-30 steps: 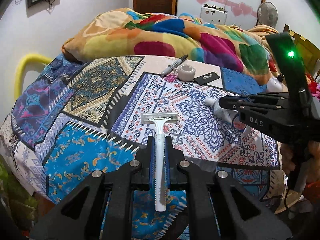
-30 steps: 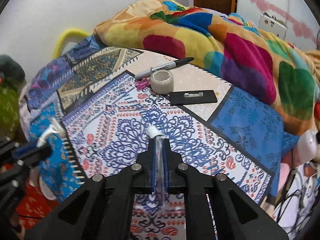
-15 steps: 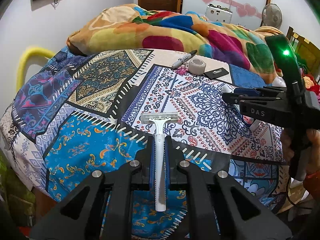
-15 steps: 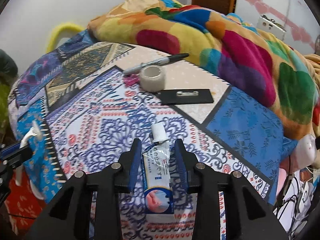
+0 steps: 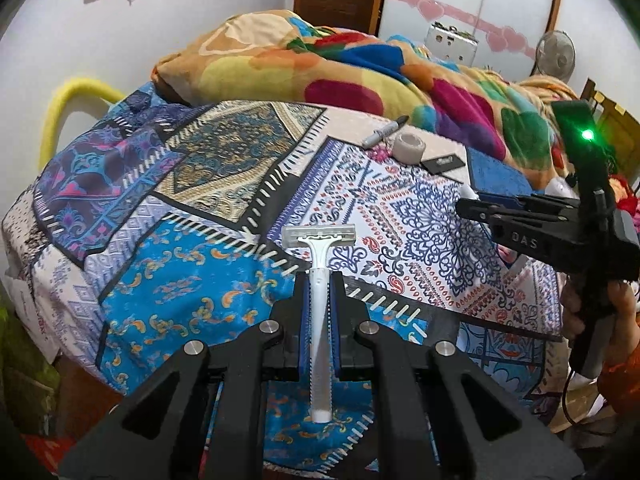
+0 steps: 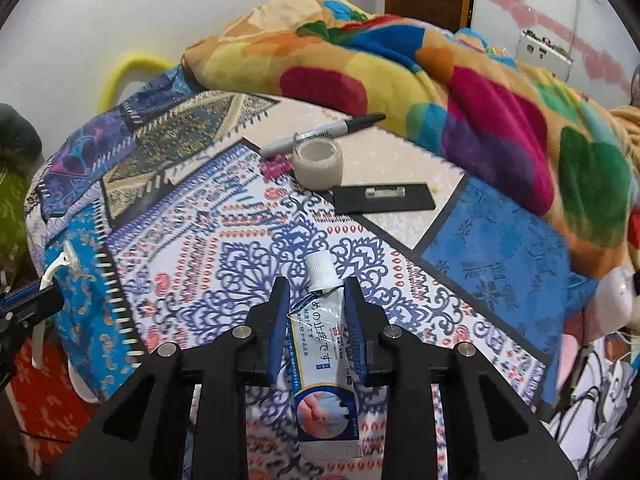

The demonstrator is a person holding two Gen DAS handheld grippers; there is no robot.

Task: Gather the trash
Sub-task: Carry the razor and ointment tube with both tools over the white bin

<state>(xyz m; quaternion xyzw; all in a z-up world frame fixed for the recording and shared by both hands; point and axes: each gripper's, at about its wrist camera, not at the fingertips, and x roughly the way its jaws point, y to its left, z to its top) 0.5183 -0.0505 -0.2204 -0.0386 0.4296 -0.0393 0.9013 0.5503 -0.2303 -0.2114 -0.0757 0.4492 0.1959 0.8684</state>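
Left gripper: clenched on the handle of a white disposable razor, head toward 12 o'clock, raised above the blue patch of the bed cover. Same clamp as one second ago; view shifted slightly over the bed.

Right gripper: changed. One second ago shut tight on the edge of the ointment tube; half a second ago spread wide; now closing again, tube between the pads, cap at 12 o'clock. Right pad against the tube shoulder, left pad apart by a narrow gap. Not yet a firm pinch; tube apparently lying flat on the cover.

Reading: a re-grip, edge hold traded for a broadside one. Razor secured, tube pending.

Farther, around 12 o'clock in the right wrist view: tape roll, marker just behind it, flat black clip plate at 1 o'clock. All uncollected. Beyond, crumpled multicoloured blanket.

No bin visible.
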